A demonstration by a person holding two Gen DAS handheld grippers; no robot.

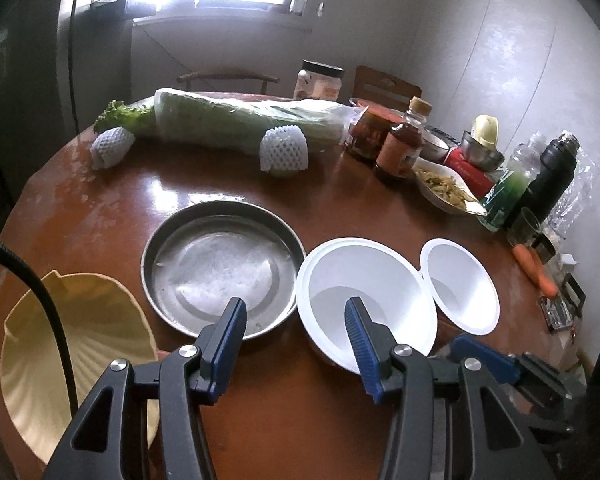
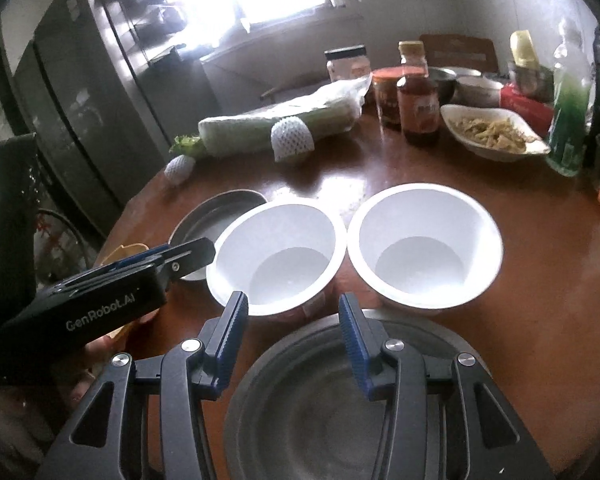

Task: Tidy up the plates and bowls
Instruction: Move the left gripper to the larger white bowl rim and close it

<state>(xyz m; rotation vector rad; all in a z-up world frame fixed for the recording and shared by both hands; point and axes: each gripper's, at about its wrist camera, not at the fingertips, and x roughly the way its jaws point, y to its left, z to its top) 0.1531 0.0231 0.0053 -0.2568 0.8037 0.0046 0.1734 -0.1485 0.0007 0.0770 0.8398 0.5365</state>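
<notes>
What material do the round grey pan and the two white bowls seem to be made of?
Round grey pan: likely stainless steel, with a dull brushed finish and soft reflections. Two white bowls: probably thin foam or paper, matte, with thin rolled rims; the look leaves it open.

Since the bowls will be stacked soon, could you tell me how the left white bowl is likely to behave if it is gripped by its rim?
The left white bowl looks thin-walled and disposable, so probably very light, and its rim may flex under a pinch. It is empty and tall with a narrower base, so a sideways push might tip or slide it on the glossy table. It nearly touches the right white bowl, which a nudge might shift.
</notes>
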